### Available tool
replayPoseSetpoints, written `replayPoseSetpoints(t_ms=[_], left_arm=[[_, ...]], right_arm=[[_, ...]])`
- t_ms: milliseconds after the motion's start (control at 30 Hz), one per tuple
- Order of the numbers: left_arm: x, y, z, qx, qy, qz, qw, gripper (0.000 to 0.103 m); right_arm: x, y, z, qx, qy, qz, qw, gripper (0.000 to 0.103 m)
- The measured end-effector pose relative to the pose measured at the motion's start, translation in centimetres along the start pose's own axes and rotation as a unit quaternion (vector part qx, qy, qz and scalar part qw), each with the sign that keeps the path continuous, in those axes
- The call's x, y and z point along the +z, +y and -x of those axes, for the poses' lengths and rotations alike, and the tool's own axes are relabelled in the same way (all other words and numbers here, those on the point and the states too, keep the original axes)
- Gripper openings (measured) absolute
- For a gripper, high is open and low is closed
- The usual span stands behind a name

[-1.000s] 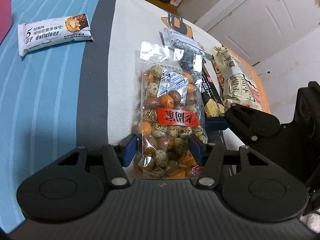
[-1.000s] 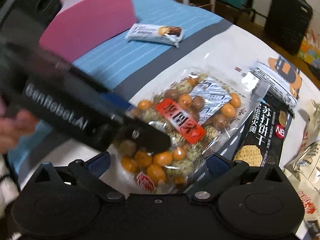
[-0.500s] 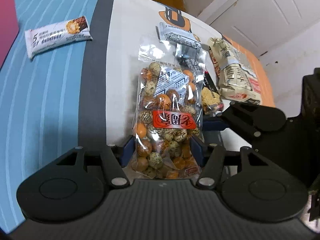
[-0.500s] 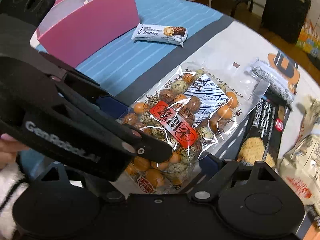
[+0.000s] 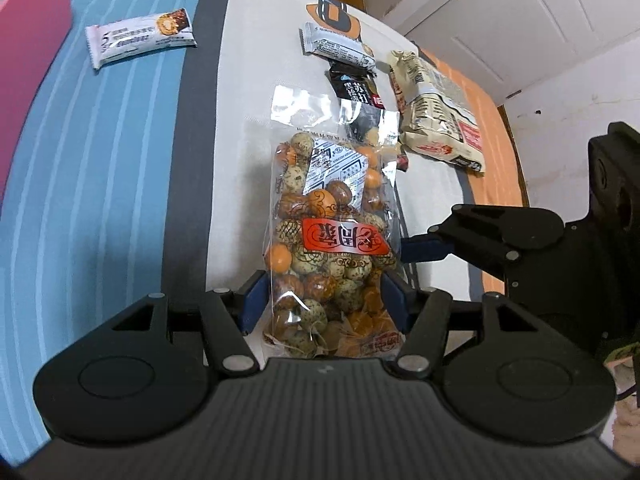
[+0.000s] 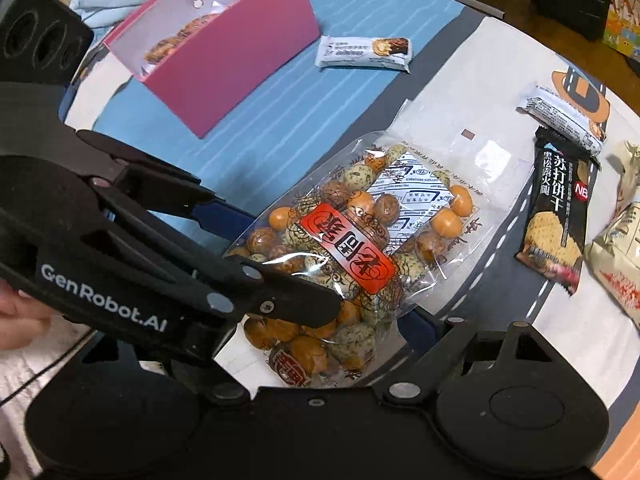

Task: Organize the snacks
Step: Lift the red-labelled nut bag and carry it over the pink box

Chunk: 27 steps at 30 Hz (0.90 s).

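Your left gripper (image 5: 325, 307) clamps the clear plastic bag of coated nuts (image 5: 332, 248) above the striped cloth; your right gripper (image 6: 390, 322) straddles it, seemingly unclamped. The slick film may slip before the pink box (image 6: 224, 60).

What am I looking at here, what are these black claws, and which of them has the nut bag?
A person holds a two-finger gripper in each hand; each picture comes from a camera on one gripper, looking along its fingers. The left gripper is shut on the nut bag. The right gripper flanks the same bag; whether it presses is unclear. On the cloth lie a pink box, two white bars, a black cracker pack and beige packs.
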<state>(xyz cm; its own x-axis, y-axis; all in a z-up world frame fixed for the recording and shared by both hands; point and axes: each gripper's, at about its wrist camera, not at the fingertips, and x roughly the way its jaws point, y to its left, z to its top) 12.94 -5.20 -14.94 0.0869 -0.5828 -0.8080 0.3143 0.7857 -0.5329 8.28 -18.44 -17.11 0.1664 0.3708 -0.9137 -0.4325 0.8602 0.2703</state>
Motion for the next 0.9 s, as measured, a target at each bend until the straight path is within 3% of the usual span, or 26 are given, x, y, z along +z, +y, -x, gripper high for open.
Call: replayPoseSetpoints(t_ms=[500,900], left_arm=[[-4.4,-0.4,8.0,0.014,-0.011,0.017,0.9997,0.058],[-3.4,1.4,16.4,0.075,-0.076,0.014,0.9942,0.058]], right_arm=[[-0.6,7.9,4.1,-0.003,0.0,0.039,0.999,0.09],[4.2,14.0,6.3,0.005,-0.06,0.076,0.995,0.09]])
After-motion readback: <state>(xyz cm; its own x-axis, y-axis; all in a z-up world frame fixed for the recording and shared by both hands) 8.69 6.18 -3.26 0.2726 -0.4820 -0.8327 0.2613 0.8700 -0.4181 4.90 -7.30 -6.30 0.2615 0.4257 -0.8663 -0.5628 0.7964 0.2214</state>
